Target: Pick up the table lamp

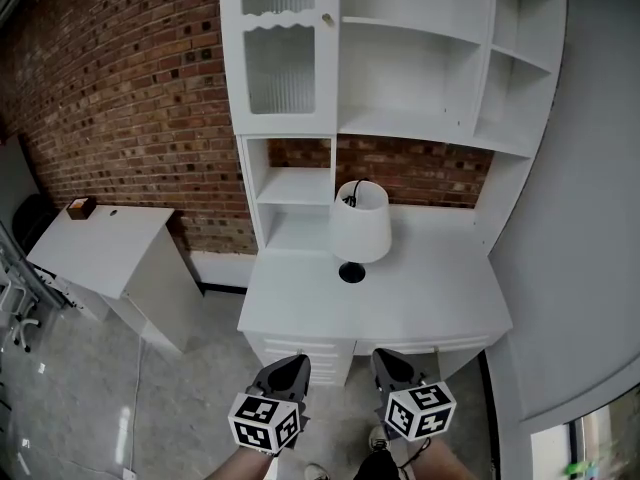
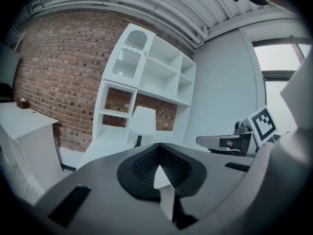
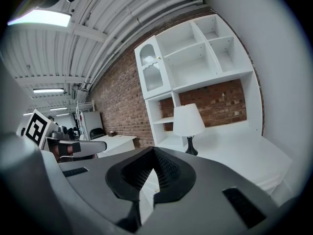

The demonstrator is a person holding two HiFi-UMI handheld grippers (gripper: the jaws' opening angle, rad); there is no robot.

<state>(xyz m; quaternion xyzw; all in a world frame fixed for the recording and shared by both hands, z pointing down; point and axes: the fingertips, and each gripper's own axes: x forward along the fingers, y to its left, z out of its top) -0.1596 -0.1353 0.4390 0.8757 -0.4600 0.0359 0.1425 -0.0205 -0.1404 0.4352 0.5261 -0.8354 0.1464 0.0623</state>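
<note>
In the head view, the table lamp is standing upright on the white tabletop, far of centre, below the shelf unit. The left gripper and right gripper are hovering at the near edge, well apart from it.

In the left gripper view, the fingers are sitting together on nothing, with the lamp far ahead.

In the right gripper view, the fingers are likewise closed and empty. Nothing is done yet: approach, opening, grasp and lift all remain.
</note>
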